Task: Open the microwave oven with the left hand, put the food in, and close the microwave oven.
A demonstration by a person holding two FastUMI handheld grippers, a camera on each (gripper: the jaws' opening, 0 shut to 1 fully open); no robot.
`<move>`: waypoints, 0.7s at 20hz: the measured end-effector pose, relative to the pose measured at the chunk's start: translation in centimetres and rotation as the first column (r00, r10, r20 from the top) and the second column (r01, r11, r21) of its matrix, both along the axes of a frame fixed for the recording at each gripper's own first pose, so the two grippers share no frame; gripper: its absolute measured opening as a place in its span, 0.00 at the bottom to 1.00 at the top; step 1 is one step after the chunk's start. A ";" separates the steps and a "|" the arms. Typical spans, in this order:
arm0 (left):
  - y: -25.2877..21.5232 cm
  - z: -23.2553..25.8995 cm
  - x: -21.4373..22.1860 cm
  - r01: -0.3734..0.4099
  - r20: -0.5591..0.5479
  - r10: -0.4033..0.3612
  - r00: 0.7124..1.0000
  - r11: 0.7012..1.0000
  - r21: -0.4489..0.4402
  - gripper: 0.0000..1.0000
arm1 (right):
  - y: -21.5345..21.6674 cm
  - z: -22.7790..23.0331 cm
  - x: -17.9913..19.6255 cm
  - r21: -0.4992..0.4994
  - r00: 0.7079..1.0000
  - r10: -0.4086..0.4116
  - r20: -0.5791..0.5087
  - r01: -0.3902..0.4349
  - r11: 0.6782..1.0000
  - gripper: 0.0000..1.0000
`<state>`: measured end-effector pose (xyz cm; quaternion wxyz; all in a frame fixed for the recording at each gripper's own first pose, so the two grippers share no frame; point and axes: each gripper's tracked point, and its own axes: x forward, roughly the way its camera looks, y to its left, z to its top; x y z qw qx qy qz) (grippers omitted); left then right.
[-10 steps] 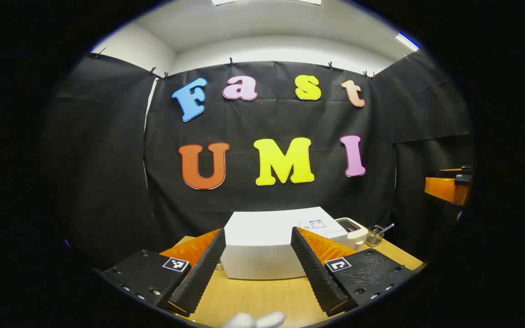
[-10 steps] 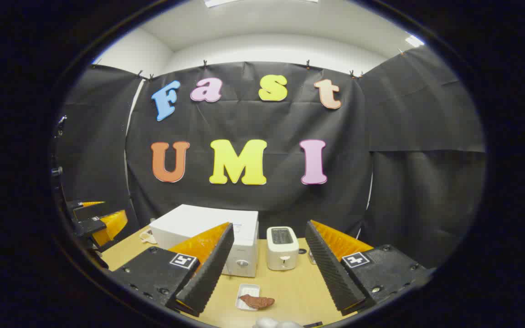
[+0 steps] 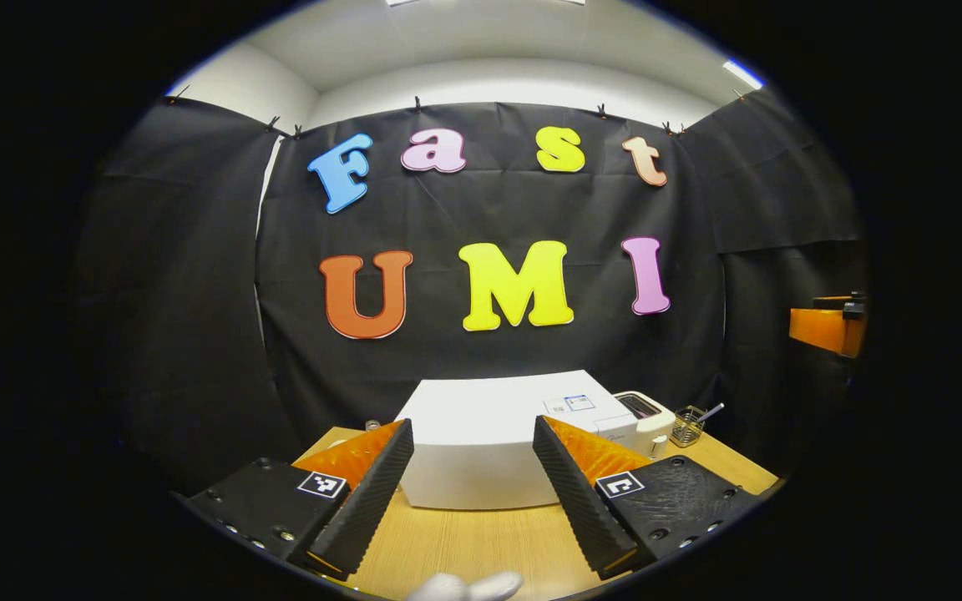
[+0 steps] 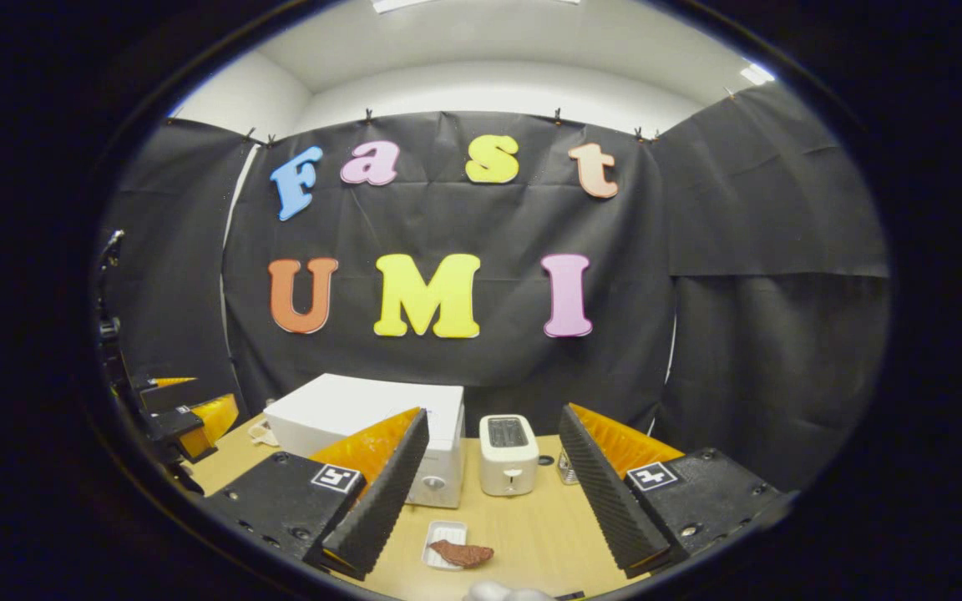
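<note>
Left gripper [image 3: 468, 476]: fingers spread wide, nothing between them, held above the wooden table [image 3: 481, 542]. The same gripper appears at the left edge of the right gripper view [image 4: 189, 413], raised off the table and well apart from the other gripper

Microwave oven [image 3: 489, 438]: white box directly ahead of the left gripper, seen between its two fingers, door closed; in the right gripper view [image 4: 364, 417] it stands at the left rear of the table, partly hidden behind that gripper's left finger, one round knob visible on its front panel

Right gripper [image 4: 489, 476]: fingers spread wide, nothing held, above the table [image 4: 531, 534]; its orange body shows at the right edge of the left gripper view [image 3: 823, 327]

Food [image 4: 463, 553]: reddish-brown piece lying partly on a small white tray [image 4: 443, 538], on the table near the front, between the right gripper's fingers and below them

Toaster [image 4: 508, 455]: white, upright, just beside the microwave oven on its right; also in the left gripper view [image 3: 648, 413]

Wire holder [image 3: 687, 426]: small mesh basket with a utensil handle sticking out, right of the toaster

White object [image 3: 464, 586]: rounded, at the bottom edge, kind unclear
</note>
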<state>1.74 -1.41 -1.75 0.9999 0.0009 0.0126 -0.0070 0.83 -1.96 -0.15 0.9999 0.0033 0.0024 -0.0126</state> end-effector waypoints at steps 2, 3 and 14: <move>-0.5 -0.7 0.5 0.005 -0.007 -0.004 1.000 1.000 0.006 0.93 | -0.4 -0.5 0.5 0.000 1.000 -0.010 -0.018 0.010 1.000 1.00; -0.9 -1.3 0.8 0.012 -0.015 -0.012 1.000 1.000 0.006 0.93 | -0.6 -0.7 0.6 0.001 1.000 -0.014 -0.025 0.014 1.000 0.90; -7.8 -10.6 7.3 0.088 -0.107 -0.089 0.990 0.996 -0.015 0.93 | -6.5 -1.7 0.7 -0.020 0.988 -0.126 -0.089 0.125 0.992 0.91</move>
